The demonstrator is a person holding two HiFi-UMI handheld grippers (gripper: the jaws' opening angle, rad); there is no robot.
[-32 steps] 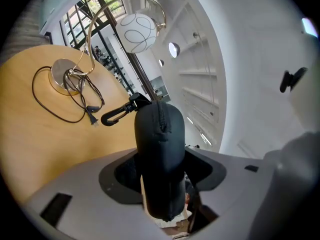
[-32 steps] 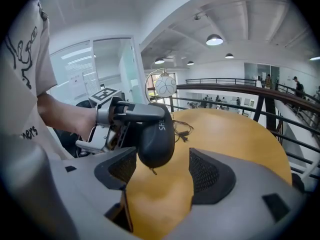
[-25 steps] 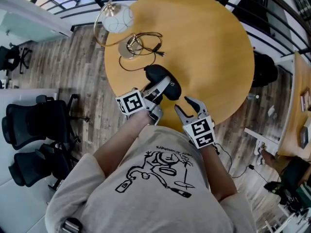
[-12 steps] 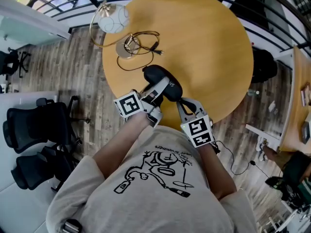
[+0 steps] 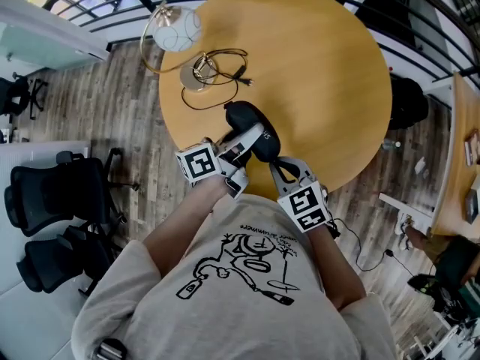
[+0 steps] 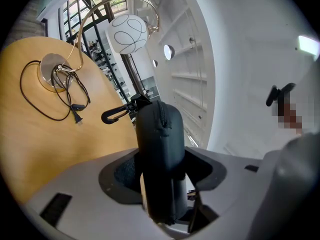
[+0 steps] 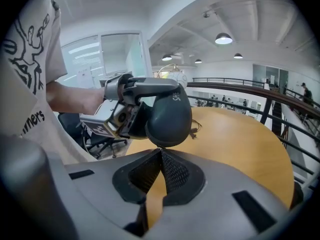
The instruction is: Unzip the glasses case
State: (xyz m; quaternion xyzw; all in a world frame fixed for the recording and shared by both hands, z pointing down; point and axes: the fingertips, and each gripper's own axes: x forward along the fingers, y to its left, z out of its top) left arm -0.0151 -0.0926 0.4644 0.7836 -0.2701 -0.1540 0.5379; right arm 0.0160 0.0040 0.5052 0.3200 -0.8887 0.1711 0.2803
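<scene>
Left tool (image 5: pixel 253 136) clamps the glasses case (image 5: pixel 244 115); right tool (image 7: pixel 160 150) is shut at its end, grip indiscernible.

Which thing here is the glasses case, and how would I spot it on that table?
Look at the round wooden table, at the edge nearest the person. The glasses case is the black, oval, zippered pouch clamped in the left gripper, unlike the white globe lamp and loose black cable farther back.
</scene>
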